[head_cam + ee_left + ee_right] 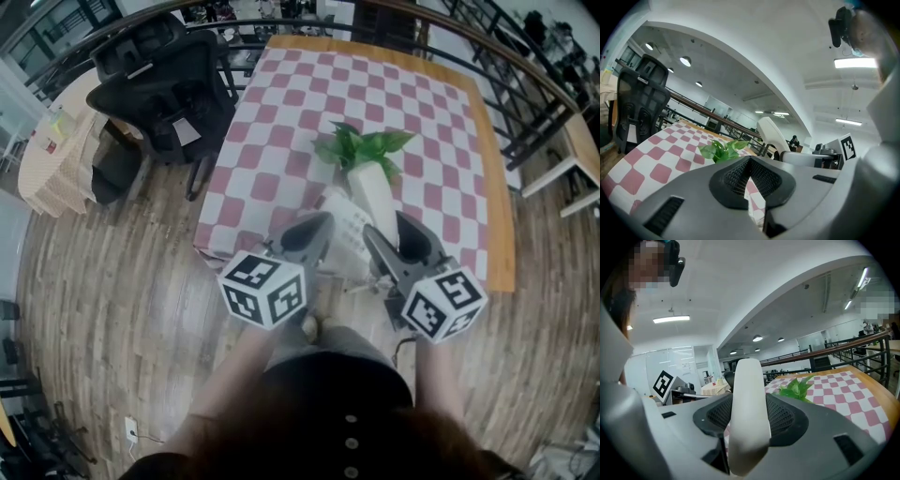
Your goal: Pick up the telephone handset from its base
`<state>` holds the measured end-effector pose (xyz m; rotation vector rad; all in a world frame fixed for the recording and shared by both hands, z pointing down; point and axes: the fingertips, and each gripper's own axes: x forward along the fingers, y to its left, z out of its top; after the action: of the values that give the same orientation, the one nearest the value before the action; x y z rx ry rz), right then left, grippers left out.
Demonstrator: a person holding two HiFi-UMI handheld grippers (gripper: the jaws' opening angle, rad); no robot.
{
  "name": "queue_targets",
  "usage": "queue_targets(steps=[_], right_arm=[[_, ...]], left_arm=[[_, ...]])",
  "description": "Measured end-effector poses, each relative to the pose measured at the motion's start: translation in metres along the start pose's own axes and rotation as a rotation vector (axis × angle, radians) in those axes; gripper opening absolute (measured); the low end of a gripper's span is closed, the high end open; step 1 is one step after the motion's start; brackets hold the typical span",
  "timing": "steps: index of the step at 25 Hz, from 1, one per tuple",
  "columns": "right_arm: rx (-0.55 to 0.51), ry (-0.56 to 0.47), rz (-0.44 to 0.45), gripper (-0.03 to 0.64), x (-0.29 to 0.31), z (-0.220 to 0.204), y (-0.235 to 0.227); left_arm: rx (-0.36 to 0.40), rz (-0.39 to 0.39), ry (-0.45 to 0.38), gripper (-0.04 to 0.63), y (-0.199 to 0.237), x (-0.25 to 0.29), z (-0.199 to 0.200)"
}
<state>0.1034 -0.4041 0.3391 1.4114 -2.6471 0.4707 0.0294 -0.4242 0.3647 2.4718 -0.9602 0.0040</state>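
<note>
Table (281,112): wearing a checkered cloth.
Right gripper (398,242): gripping handset (749,399), looking lifted off base (345,234).
Left gripper (309,234): idling clenched, empty.

No words, numbers or brand names are legible in any view. The only signs are black-and-white square code markers on the left marker cube (265,289) and the right marker cube (442,302). These patterns carry no letters.

Grey L gripper (314,232) & R gripper (398,242), black mesh pads (740,176), b/w marker cubes (264,289), dark buttoned top (337,394)
</note>
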Motion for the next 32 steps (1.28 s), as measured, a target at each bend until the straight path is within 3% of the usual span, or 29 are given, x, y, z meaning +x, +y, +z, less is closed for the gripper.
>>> queue_targets(steps=[15,19,32], right_arm=[[0.038,-0.089,0.028,0.221,-0.036,0.018,-0.003],[0.076,-0.090,0.064,0.221,-0.038,0.013,-0.003],[0.076,-0.064,0.046,0.221,-0.041,0.001,-0.014]], left_arm=[[0.030,0.014,-0.045,0.005,-0.018,0.002,0.010],[0.022,0.015,-0.044,0.006,-0.019,0.002,0.006],[0.021,0.021,-0.032,0.005,-0.018,-0.002,0.000]])
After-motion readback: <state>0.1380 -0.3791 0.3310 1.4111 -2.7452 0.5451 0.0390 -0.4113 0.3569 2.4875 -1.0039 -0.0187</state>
